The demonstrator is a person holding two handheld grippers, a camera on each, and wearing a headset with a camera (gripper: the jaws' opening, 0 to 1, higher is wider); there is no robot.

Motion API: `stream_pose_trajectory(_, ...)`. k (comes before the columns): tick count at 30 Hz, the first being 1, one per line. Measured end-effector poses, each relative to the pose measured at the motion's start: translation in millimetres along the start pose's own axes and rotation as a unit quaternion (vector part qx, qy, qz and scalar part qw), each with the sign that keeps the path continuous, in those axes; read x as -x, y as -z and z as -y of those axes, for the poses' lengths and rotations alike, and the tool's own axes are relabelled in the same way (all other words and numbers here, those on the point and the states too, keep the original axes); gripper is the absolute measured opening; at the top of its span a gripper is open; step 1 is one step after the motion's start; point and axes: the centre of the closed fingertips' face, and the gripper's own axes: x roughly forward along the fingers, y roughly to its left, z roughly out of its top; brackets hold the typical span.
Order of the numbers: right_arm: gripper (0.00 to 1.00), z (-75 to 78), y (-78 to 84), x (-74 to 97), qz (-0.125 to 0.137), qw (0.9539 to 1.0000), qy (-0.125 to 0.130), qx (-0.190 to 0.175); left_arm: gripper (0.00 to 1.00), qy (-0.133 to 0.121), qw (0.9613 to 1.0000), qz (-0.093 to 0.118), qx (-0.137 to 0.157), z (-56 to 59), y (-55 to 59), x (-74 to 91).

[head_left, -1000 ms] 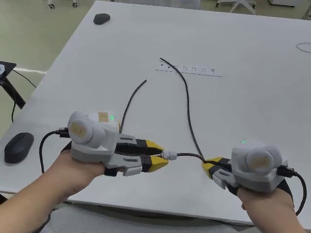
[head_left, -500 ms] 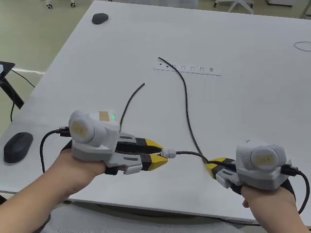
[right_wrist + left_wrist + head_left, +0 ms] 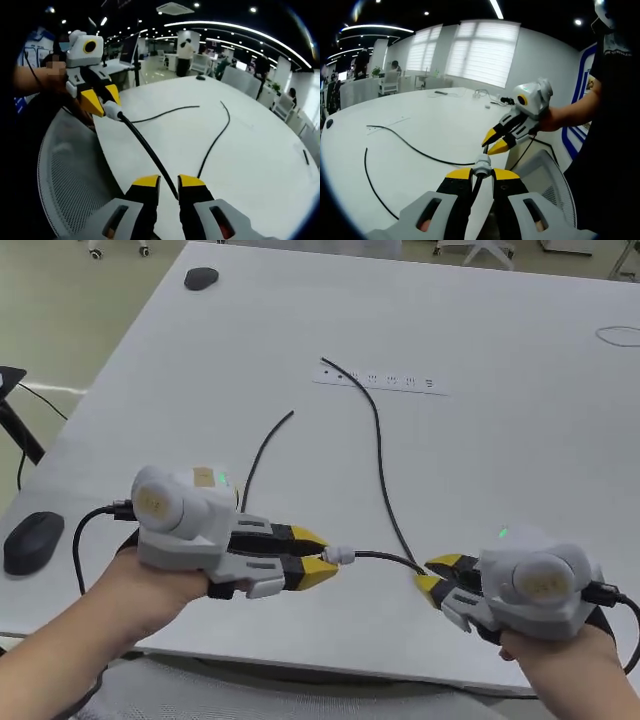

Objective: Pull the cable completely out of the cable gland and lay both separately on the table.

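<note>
Now left gripper (image 3: pixel 325 562) holds gland (image 3: pixel 343 556), right gripper (image 3: pixel 434 576) cable (image 3: pixel 380 455).

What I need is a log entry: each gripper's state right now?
Left gripper: shut on the small white plastic cable gland.
Right gripper: shut on the thin black cable.
</note>
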Motion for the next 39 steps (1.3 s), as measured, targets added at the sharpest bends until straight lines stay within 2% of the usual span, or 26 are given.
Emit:
stream_pose_trajectory(2, 0.15, -2.9, -8.0, 2.4, 0.007, 0.9998, 0.002, 0.019, 0.15, 0.0, 1.0, 0.002, -0.002, 0.6, -0.1, 0.8)
stream_pose_trajectory(5, 0.18, -10.7, -22.9, 5.3, 0.014, 0.997, 0.006, 0.076, 0.15, 0.0, 1.0, 0.0, 0.0, 1.2, 1.6, 2.1)
stream_pose_trajectory(10, 0.17, -26.9, -37.8, 2.0, 0.017, 0.9937, -0.001, 0.11, 0.15, 0.001, 1.0, -0.003, -0.001, 2.1, 3.4, 3.1)
stream_pose_trajectory(14, 0.16, -39.8, -45.4, -4.6, 0.019, 0.989, -0.008, 0.146, 0.15, 0.001, 1.0, -0.004, -0.003, 2.3, 2.9, 2.8)
stream_pose_trajectory(19, 0.15, -44.5, -52.0, -5.8, 0.021, 0.9865, -0.001, 0.162, 0.15, 0.0, 1.0, -0.006, -0.004, 2.4, 2.5, 0.6)
stream_pose_trajectory(27, 0.11, -48.9, -58.7, -6.4, 0.022, 0.9798, 0.003, 0.199, 0.15, 0.002, 0.9999, -0.013, -0.007, 3.0, 5.8, -2.0)
stream_pose_trajectory(28, 0.12, -50.3, -59.7, -7.0, 0.022, 0.9772, 0.005, 0.211, 0.15, 0.002, 0.9999, -0.014, -0.007, 3.0, 6.5, -2.4)
stream_pose_trajectory(29, 0.12, -51.3, -60.0, -7.7, 0.018, 0.9711, 0.007, 0.238, 0.15, 0.003, 0.9999, -0.015, -0.008, 3.0, 7.1, -2.8)
stream_pose_trajectory(32, 0.08, -57.9, -59.6, -8.7, 0.015, 0.9662, 0.003, 0.257, 0.15, 0.003, 0.9998, -0.018, -0.007, 2.5, 8.0, -4.0)
stream_pose_trajectory(35, 0.03, -58.0, -57.7, -9.5, 0.011, 0.965, 0.002, 0.262, 0.15, 0.002, 0.9998, -0.017, -0.007, 1.2, 6.8, -4.5)
stream_pose_trajectory(39, 0.02, -54.5, -56.5, -11.8, 0.007, 0.9664, 0.001, 0.257, 0.15, 0.001, 0.9997, -0.021, -0.008, -0.3, 7.8, -6.3)
